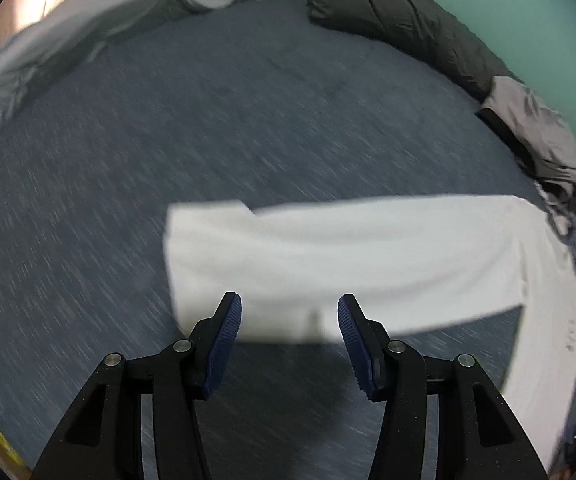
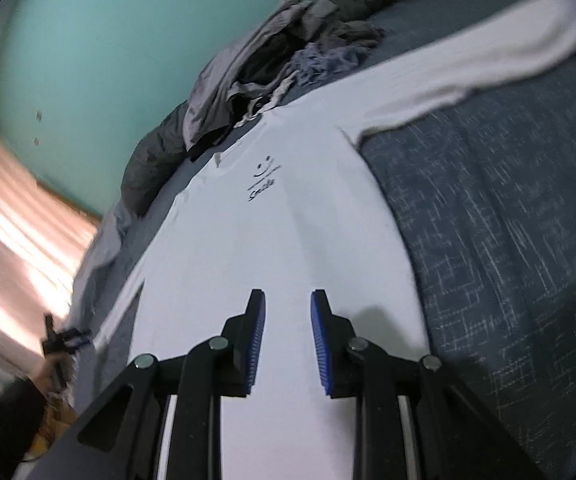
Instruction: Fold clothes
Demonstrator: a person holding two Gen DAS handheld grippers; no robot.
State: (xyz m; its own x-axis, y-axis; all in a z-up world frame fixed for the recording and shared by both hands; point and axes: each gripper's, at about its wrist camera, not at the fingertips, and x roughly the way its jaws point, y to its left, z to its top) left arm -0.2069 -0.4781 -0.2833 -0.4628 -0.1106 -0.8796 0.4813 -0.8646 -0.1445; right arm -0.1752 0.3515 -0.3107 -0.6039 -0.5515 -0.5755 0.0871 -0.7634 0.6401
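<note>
A white long-sleeved shirt (image 2: 279, 232) with a small smiley print (image 2: 263, 178) lies flat on the blue bed cover (image 2: 488, 220). My right gripper (image 2: 288, 304) hovers over the shirt's body, its jaws a little apart with nothing between them. One sleeve (image 1: 348, 264) stretches across the cover in the left wrist view. My left gripper (image 1: 289, 308) is open just above that sleeve near its cuff end, nothing pinched. The left gripper (image 2: 63, 338), in a person's hand, also shows small at the left edge of the right wrist view. The other sleeve (image 2: 488, 52) runs toward the far right.
A heap of grey clothes (image 2: 288, 52) lies beside the shirt's collar, against a rolled dark duvet (image 1: 404, 20) along the teal wall (image 2: 107, 40). A crumpled grey sheet (image 1: 87, 28) lies at the bed's far side. A pale curtain (image 2: 11, 220) hangs at the left.
</note>
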